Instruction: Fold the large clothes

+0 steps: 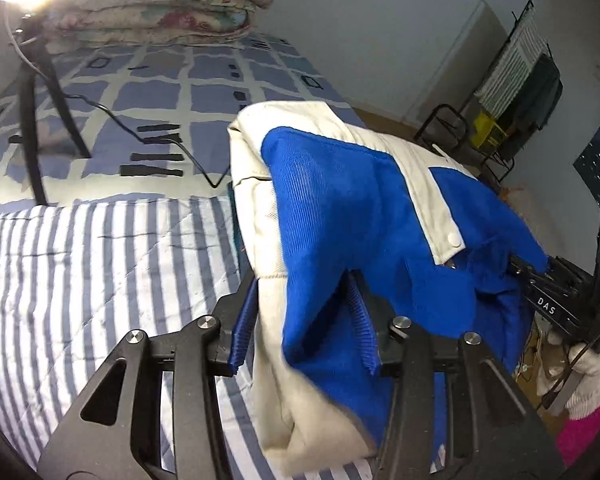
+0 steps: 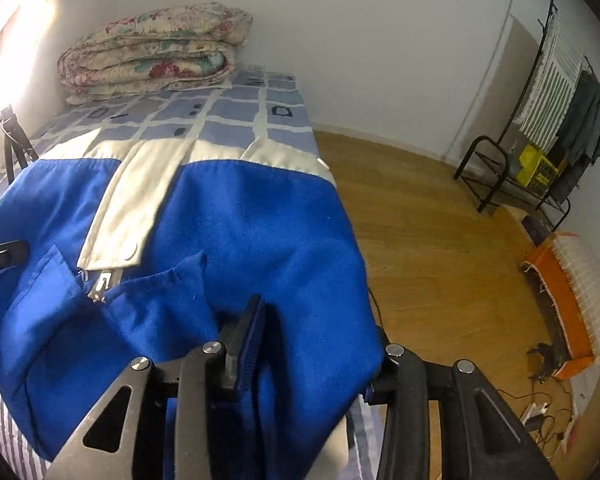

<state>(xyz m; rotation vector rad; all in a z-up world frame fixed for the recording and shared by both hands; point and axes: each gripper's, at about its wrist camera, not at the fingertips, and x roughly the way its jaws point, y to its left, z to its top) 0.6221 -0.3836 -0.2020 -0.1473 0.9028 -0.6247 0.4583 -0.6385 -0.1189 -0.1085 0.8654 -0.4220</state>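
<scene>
**Jacket held up over the bed by both tongs**

Jacket (image 1: 340, 200) hangs above the striped bed (image 1: 100, 260), its blue-and-cream cloth stretching away from both tongs toward the folded quilt (image 2: 152, 52). Left tongs (image 1: 306, 320) and right tongs (image 2: 316, 344) each appear clamped on its near edge, equally close.

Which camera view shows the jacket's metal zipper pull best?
The right wrist view: the zipper pull lies in plain sight below the cream placket on the jacket. In the left wrist view, fabric folds hide it; only the placket's snap shows.
</scene>
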